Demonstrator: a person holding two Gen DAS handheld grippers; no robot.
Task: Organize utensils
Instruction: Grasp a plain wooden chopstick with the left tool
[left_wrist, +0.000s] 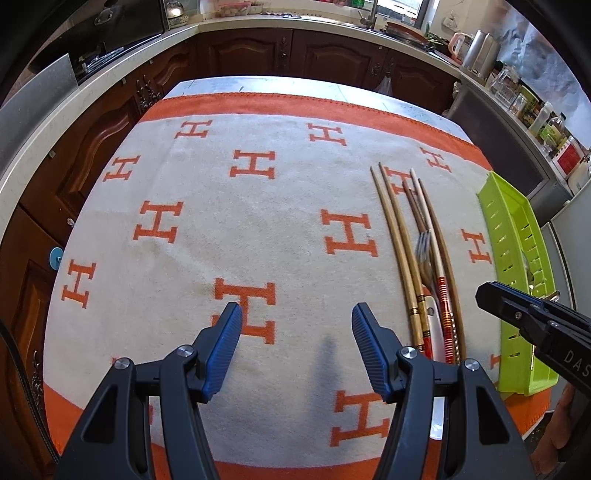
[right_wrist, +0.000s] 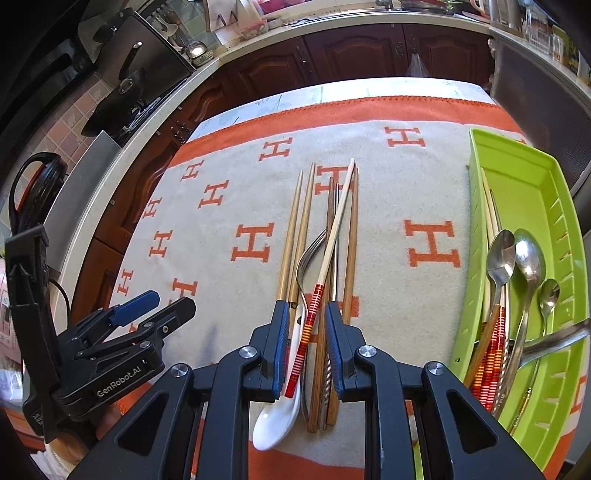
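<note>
**kitchen_lurker:** so where's the pile at, and what are you actually going for?

**me:** loose utensils are bunched together on the orange H blanket (right_wrist: 369, 147), just left of the green tray (right_wrist: 565, 206). Closest to the tray are the plain wooden chopsticks (right_wrist: 352, 236), then the red-banded chopstick (right_wrist: 334, 236) lying slanted across the top of the bunch, a metal fork (right_wrist: 308, 251) under it, a white ceramic spoon (right_wrist: 277, 413) at the near end, and two more pale chopsticks (right_wrist: 291, 236) furthest from the tray. Inside the tray there's already three metal spoons (right_wrist: 530, 258) plus a few chopsticks along its left wall, so I'd say we're partway through.

**kitchen_lurker:** and your jaws?

**me:** right gripper (right_wrist: 306, 317) is hanging over the near end of the pile, jaws only a narrow gap apart, with the banded chopstick's red end sitting in that gap. Pads don't look like they're pressing on it yet, so nothing's held as far as I can see. Left gripper (left_wrist: 297, 321) is well away from the tray, over bare blanket, jaws wide apart and empty.

**kitchen_lurker:** next?

**me:** my guess is this is the reach-in for that banded chopstick. It needs the pads down around just that stick, not snagging the fork or spoon handle beside it, then a lift and a carry right into the tray next to its matching ones
</note>
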